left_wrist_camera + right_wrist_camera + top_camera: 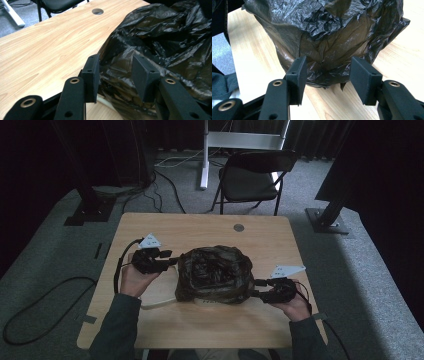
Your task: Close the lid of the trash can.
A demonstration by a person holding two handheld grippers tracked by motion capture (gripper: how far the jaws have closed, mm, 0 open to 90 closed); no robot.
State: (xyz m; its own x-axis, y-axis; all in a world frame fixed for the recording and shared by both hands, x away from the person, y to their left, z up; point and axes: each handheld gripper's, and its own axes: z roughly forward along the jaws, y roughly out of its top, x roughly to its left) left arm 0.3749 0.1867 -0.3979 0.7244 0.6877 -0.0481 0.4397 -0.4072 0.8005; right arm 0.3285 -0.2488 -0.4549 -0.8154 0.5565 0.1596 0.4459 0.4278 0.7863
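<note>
a black plastic bag (pixel 215 275), crumpled and puffed up around something inside it, sits near the middle of a light wooden table (pixel 210 227), slightly toward the person's edge. a pale rim or strip shows under its near left side, but what it belongs to is hard to tell.

the left gripper (pixel 172 261) comes in from the bag's left, held in the person's left hand (pixel 134 279), its tips right at the bag's left flank. in the left gripper view the jaws stand apart, with wrinkled black film bulging into the gap between them (pixel 115 75); the pads do not pinch it, so the jaws are released.

the right gripper (pixel 256 289) sits at the bag's near right corner, held in the right hand (pixel 295 306). in the right gripper view its jaws are spread wide as well, aimed at the bag's lower edge (pixel 325 75), where the plastic meets the tabletop. the film lies just ahead of and between the pads, with nothing clamped.

a small round grommet hole (pixel 239 227) lies in the table's far side, well apart from the bag. beyond the table stands a black folding chair (pixel 252 180) on grey carpet, and cables (pixel 167 180) trail over the floor to the left.
</note>
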